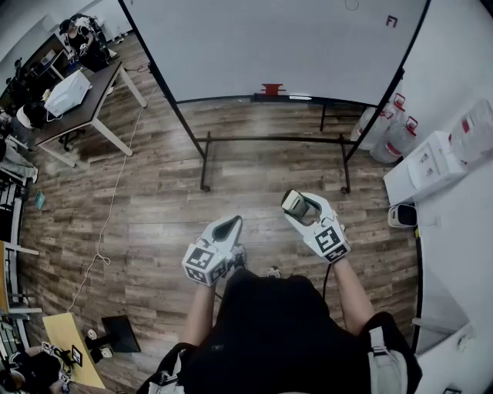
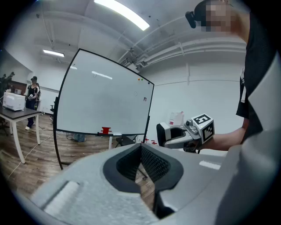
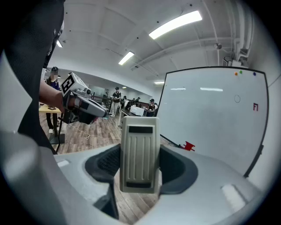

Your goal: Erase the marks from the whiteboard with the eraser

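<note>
Right gripper (image 1: 302,206): jaws clamped on the eraser (image 3: 139,154), which stands upright between them. Left gripper (image 2: 141,165): jaws closed together, empty. Whiteboard (image 1: 277,46) well ahead of both jaws, wood floor (image 1: 254,165) between. Red mark (image 1: 391,21) near its upper right corner. White jugs (image 1: 389,135) ahead-right of the right jaws.
</note>
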